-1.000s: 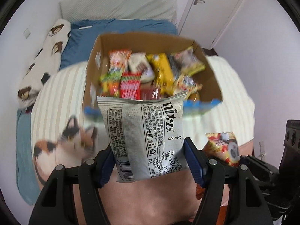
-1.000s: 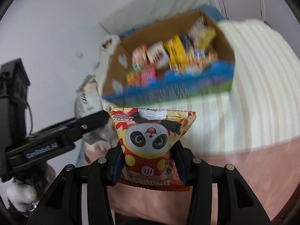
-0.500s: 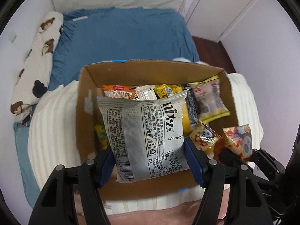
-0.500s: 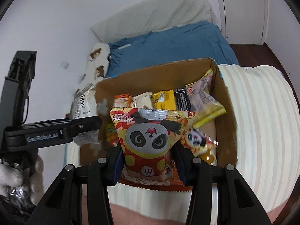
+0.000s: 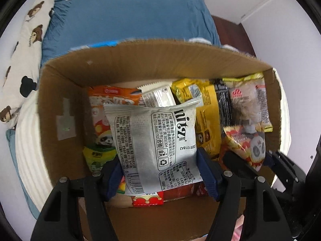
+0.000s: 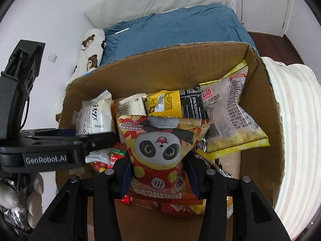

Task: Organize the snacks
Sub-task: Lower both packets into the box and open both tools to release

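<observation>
A brown cardboard box [image 5: 60, 104] holds several snack packets; it also shows in the right wrist view [image 6: 260, 92]. My left gripper [image 5: 160, 170] is shut on a grey-white snack packet [image 5: 154, 146] and holds it upright inside the box, over the left-middle packets. My right gripper [image 6: 159, 172] is shut on a red panda snack packet [image 6: 158, 150] and holds it inside the box, to the right of the left gripper [image 6: 60, 142]. The panda packet shows in the left wrist view [image 5: 248, 146] too.
The box sits on a cream striped blanket [image 6: 297, 120] on a bed with a blue sheet [image 5: 124, 16]. A bear-print pillow [image 5: 24, 46] lies at the left. A yellow packet [image 5: 206, 110] and a clear-and-yellow packet [image 6: 230, 116] lie in the box.
Both grippers have moved forward and down with their packets, from in front of the box to inside it. Neither packet has been let go.
</observation>
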Tool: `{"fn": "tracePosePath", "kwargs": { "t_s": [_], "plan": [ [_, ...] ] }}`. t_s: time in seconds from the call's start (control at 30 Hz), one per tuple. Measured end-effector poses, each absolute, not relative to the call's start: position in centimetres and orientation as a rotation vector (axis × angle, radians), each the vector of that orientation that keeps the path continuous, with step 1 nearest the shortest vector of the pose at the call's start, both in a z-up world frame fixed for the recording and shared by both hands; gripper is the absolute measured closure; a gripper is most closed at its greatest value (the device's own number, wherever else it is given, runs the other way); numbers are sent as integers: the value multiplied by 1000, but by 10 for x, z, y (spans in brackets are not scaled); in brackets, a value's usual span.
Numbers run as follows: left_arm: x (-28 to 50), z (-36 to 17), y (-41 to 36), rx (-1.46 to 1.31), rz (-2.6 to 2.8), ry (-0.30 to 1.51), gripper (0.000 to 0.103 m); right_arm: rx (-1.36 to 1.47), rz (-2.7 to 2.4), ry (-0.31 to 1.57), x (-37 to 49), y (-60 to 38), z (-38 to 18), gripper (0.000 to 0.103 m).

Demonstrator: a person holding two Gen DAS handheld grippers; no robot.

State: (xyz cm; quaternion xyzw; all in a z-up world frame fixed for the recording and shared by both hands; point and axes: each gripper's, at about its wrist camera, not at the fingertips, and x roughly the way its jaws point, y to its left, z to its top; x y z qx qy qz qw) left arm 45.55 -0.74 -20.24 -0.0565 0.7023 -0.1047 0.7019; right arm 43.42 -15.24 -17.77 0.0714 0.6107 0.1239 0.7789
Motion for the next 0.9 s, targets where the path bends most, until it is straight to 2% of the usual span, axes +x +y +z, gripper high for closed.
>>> {"fn": "tracePosePath", "kwargs": {
  "t_s": [0.07,0.1,0.13,0.17,0.2,0.23,0.9],
  "plan": [
    [457,-211,-6,-159,-243,1605,36,144,274,1359,441,-151,-186,53],
    [457,-215,-4,-185,-244,1627,36,139,271,1382,443,-150,-191,47],
    [457,-218,-3,-198,-238,1651,33,124,258,1402,445,-150,-194,38],
    [458,-219,-3,-200,-238,1655,25,110,247,1411,446,-149,-196,13],
    [458,-219,-2,-193,-236,1651,20,94,238,1412,444,-147,-195,5],
    [457,-217,-2,-178,-227,1641,14,90,236,1411,444,-147,-195,5],
    [408,-169,7,-112,-114,1494,13,35,135,1376,407,-165,-163,4]
  ]
}}
